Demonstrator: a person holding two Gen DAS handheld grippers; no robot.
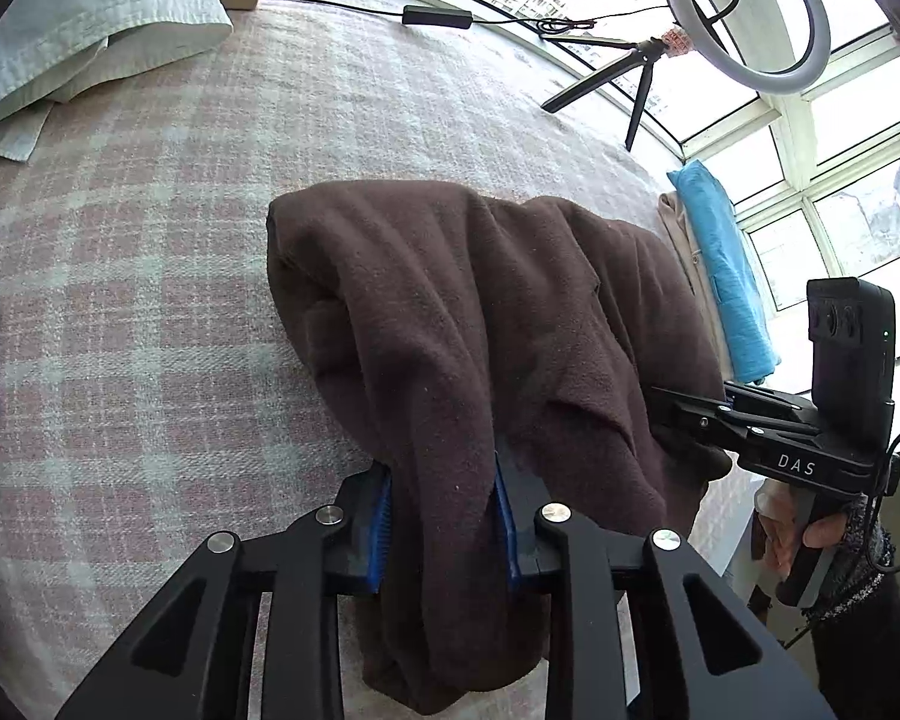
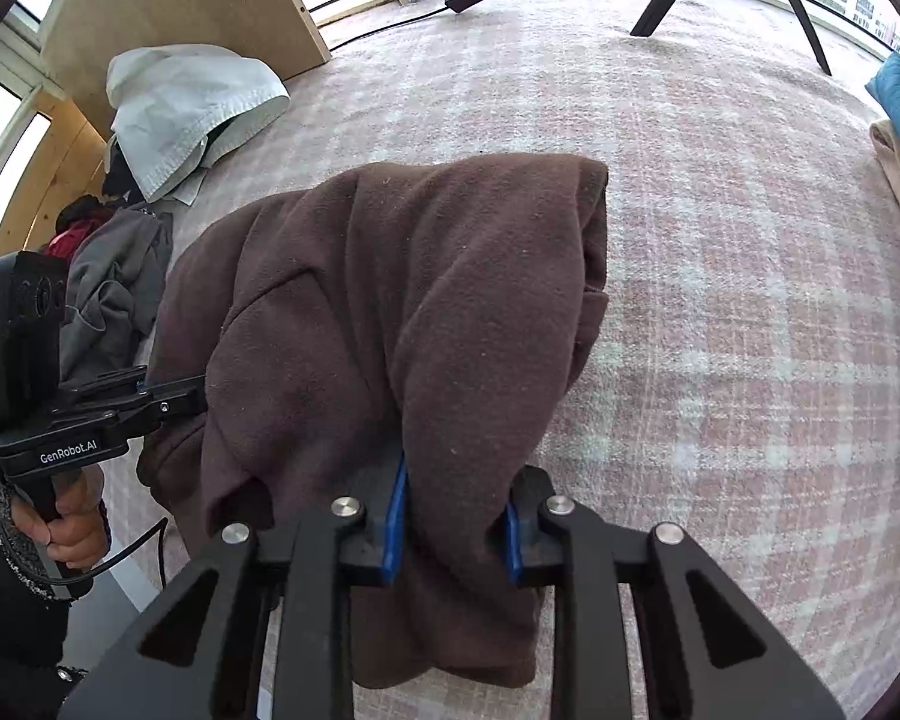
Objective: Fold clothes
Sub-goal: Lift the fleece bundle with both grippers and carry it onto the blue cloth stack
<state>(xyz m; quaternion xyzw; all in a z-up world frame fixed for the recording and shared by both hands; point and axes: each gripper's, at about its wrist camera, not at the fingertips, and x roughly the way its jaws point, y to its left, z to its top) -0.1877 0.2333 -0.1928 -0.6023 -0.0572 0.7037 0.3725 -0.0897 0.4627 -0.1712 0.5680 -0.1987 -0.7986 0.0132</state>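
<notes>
Both claws are clamped on the brown fleece garment [image 1: 450, 312]. We see the left gripper [image 1: 444, 516] narrowed, blue pads [image 1: 380, 525] pressing a bunched fold of fabric between them. Right gripper [image 2: 453, 531] same: narrow gap, thick fold pinched between its pads [image 2: 395, 525]. Garment drapes from both grips down onto the pink plaid blanket [image 1: 150, 276], far end resting there. Pale grey garment [image 2: 180, 102] and dark grey clothes pile [image 2: 114, 288] lie apart on the left in the right wrist view. No containers visible.
</notes>
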